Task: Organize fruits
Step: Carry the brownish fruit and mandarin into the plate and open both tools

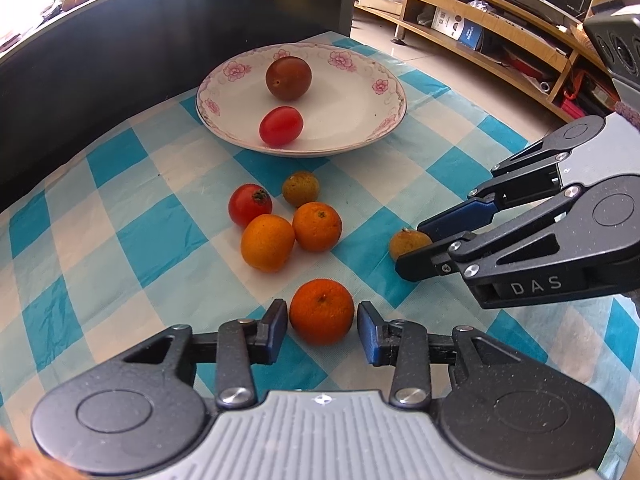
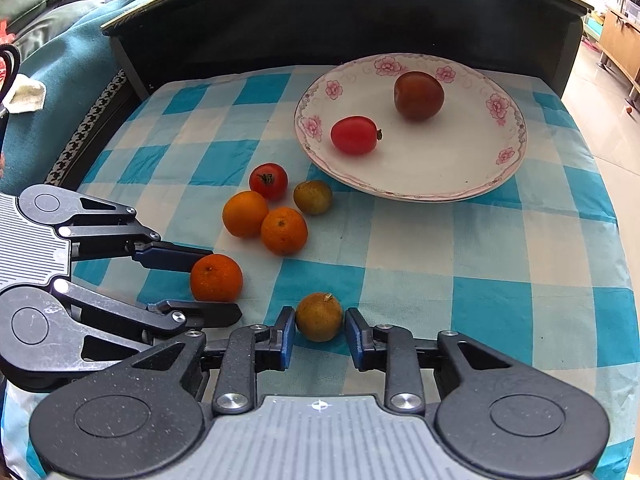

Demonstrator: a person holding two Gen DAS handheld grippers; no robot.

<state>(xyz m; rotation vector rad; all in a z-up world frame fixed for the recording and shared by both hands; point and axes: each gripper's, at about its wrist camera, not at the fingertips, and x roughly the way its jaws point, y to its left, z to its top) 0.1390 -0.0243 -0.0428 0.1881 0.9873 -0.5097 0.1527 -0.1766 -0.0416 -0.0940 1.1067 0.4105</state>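
Fruit sits dead centre between both sets of fingers, so each coming move is a straight squeeze, no re-aim; left gripper (image 1: 322,330) is spread wide around a mandarin (image 1: 322,311), blue pads flanking its two sides with a thin gap showing each side, not yet clamped; right gripper (image 2: 319,334) likewise spread around a small brown-green fruit (image 2: 319,316), possibly a longan, pads just beside it, left pad nearly touching, contact too close to call.

Both fruits rest on the blue-and-white checked cloth (image 2: 460,248); both are roundish, no long axis to align, so finger angle matters little; stem end of each faces up.

Target is judged to be the floral plate (image 2: 508,168), lying ahead at the far side of the cloth; from the right wrist view it is ahead and to the right, from the left wrist view ahead and slightly left; right gripper looks a bit nearer to it; plate already holds a red grape tomato (image 2: 354,135) and a dark brownish tomato (image 2: 419,96).

Between grippers and plate lies a loose cluster: two more mandarins (image 1: 267,243) (image 1: 317,226) touching, a red tomato (image 1: 250,205), another brown-green fruit (image 1: 301,189); carry path should lift over it; risk is round fruit rolling out as the pads meet it.
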